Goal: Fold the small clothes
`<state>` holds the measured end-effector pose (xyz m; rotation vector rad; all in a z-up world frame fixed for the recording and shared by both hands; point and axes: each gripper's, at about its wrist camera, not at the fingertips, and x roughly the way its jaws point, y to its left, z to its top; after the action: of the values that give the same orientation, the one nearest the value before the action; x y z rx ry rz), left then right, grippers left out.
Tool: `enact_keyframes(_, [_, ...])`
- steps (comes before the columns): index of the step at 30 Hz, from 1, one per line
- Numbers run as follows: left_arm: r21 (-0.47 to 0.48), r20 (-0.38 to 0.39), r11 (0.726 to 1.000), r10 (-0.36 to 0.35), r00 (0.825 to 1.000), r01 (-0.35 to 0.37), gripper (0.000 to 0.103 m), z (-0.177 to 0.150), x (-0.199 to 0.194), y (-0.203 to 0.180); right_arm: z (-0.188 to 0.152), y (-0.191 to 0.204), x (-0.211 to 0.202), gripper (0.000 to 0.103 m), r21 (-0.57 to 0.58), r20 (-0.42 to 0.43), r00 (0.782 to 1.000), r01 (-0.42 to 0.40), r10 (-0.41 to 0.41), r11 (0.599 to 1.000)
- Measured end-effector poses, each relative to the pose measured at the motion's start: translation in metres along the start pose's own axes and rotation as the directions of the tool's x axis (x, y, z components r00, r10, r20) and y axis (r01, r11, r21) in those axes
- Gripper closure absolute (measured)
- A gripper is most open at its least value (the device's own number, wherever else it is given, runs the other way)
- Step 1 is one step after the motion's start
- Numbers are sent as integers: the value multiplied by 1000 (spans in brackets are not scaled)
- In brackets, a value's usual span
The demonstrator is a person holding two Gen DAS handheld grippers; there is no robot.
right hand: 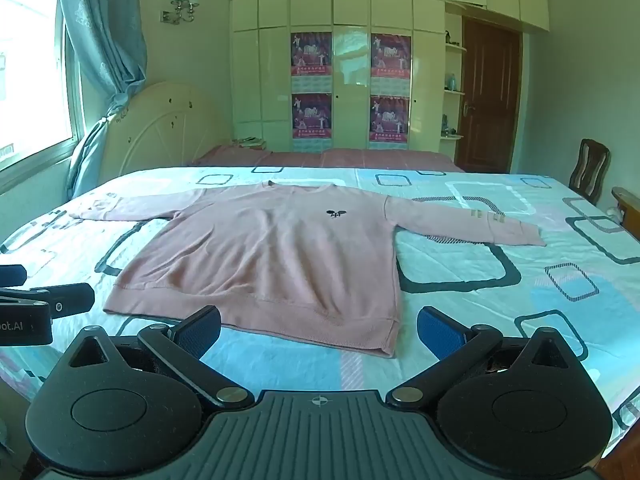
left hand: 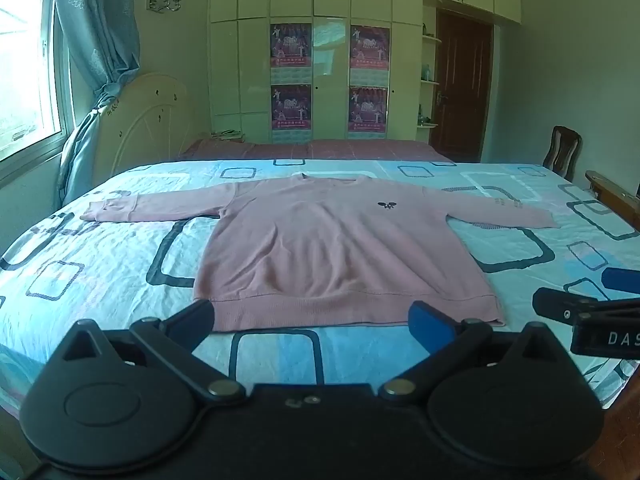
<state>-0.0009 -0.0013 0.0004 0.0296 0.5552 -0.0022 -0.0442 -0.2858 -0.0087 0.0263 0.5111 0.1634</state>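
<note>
Nearest in the left wrist view, the left gripper (left hand: 312, 322) is spread wide with nothing between its blue-padded fingers, which hover just short of the bottom hem of a pink sweatshirt (left hand: 320, 248). At the right edge of that view the black tip of the other gripper shows over the bed. In the right wrist view, the right gripper (right hand: 318, 330) is likewise spread wide and holds nothing; the sweatshirt's hem corner lies just beyond the gap between its fingers.

The pink sweatshirt lies flat and face up on a bed (left hand: 100, 248), on a pale blue sheet printed with dark rounded rectangles. Its ribbed hem is nearest the grippers and its neckline farthest. Both long sleeves are stretched straight out to the sides. A small dark emblem (left hand: 386, 205) sits on the chest, and a small pale marking sits on the sleeve at the picture's right, near its cuff. The cloth shows soft creases across the body.

Beyond this bed is a second bed with a dusty red cover (left hand: 320, 149) and a cream curved headboard (left hand: 144, 120) to the left. Blue curtains (left hand: 96, 32) hang by a bright window on the left. On the far wall stands a cream wardrobe (left hand: 248, 60) carrying four purple posters (left hand: 291, 45). To the right are a brown door (left hand: 464, 84) and a dark wooden chair (left hand: 564, 152).
</note>
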Motion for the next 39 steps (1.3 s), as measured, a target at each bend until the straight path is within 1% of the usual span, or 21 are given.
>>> enact_keyframes(5, [12,5,1000,-3,1000,3,0,-1,-1,-3,1,-1,-2,0,0,-6,1000,-1,1,1000])
enact_keyframes(7, [-11,5,1000,-3,1000,3,0,3,-3,3,1,-2,-2,0,1,-7,1000,-1,1,1000])
enact_keyframes(12, [-7,7,1000,-2,1000,2,0,3,-3,0,1,-2,2,0,0,-9,1000,2,-2,1000])
enact_keyframes(13, [-7,6,1000,-2,1000,2,0,3,-3,0,3,-6,-7,0,3,-5,1000,1,-1,1000])
enact_keyframes(15, [-7,3,1000,-4,1000,4,0,4,-3,1,5,-7,-8,0,3,-5,1000,2,-2,1000])
enact_keyframes(16, [-5,5,1000,0,1000,0,0,-1,-6,-3,5,-7,-8,0,4,-5,1000,3,-3,1000])
enact_keyframes(39, [-9,-2,1000,-2,1000,2,0,4,-4,-9,0,-8,-11,0,9,4,1000,9,-9,1000])
